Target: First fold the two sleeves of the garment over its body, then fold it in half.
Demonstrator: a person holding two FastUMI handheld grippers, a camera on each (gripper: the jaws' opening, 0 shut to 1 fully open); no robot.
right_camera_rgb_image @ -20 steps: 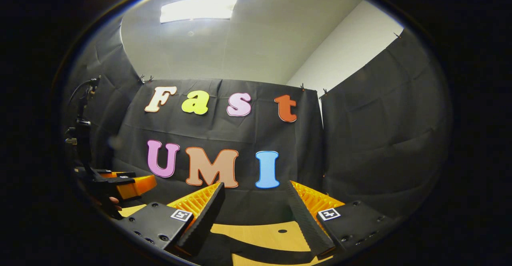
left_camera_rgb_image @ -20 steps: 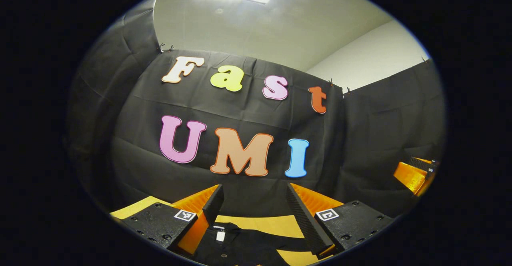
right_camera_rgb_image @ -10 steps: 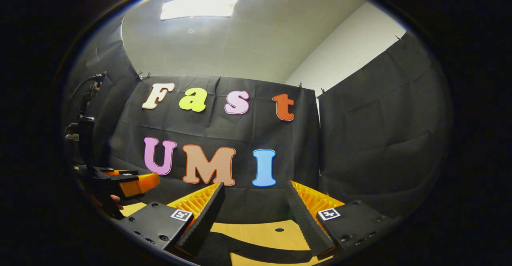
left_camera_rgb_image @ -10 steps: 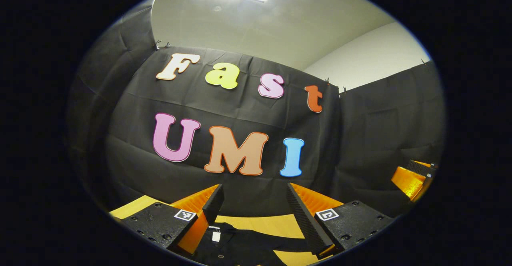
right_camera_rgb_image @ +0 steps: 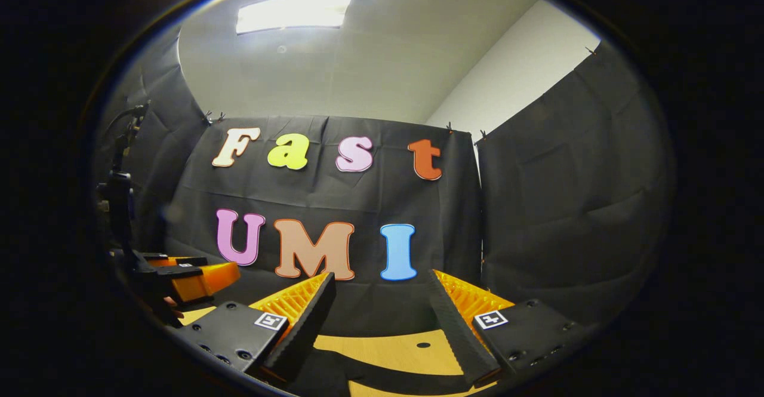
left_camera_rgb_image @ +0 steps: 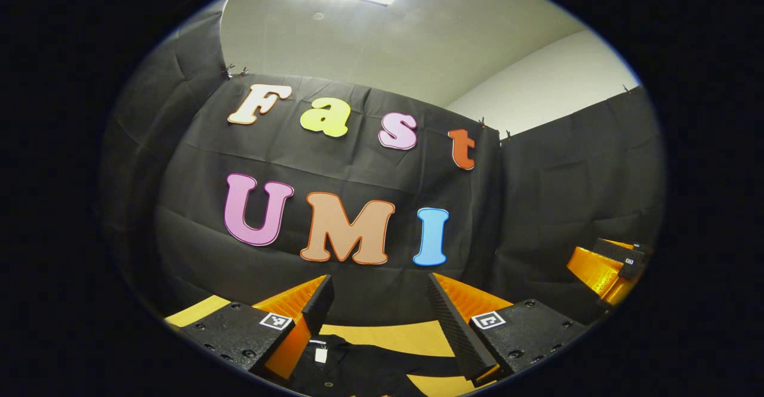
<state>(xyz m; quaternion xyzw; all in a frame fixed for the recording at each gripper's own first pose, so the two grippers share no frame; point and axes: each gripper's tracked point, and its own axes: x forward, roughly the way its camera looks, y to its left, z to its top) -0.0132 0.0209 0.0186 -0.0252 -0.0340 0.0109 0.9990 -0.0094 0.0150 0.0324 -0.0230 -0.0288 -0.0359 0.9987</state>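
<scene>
Hovering over the dark shirt [left_camera_rgb_image: 352, 370], nothing grasped yet.
Left gripper [left_camera_rgb_image: 379, 301] and right gripper [right_camera_rgb_image: 382, 301] gape empty; lower each onto a sleeve edge first.

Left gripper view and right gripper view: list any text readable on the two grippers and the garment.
Left gripper: square black-and-white markers on its finger blocks, pattern only, no words.
Right gripper: same kind of marker, no words.
Garment: white tag at its collar, too small to read.
</scene>
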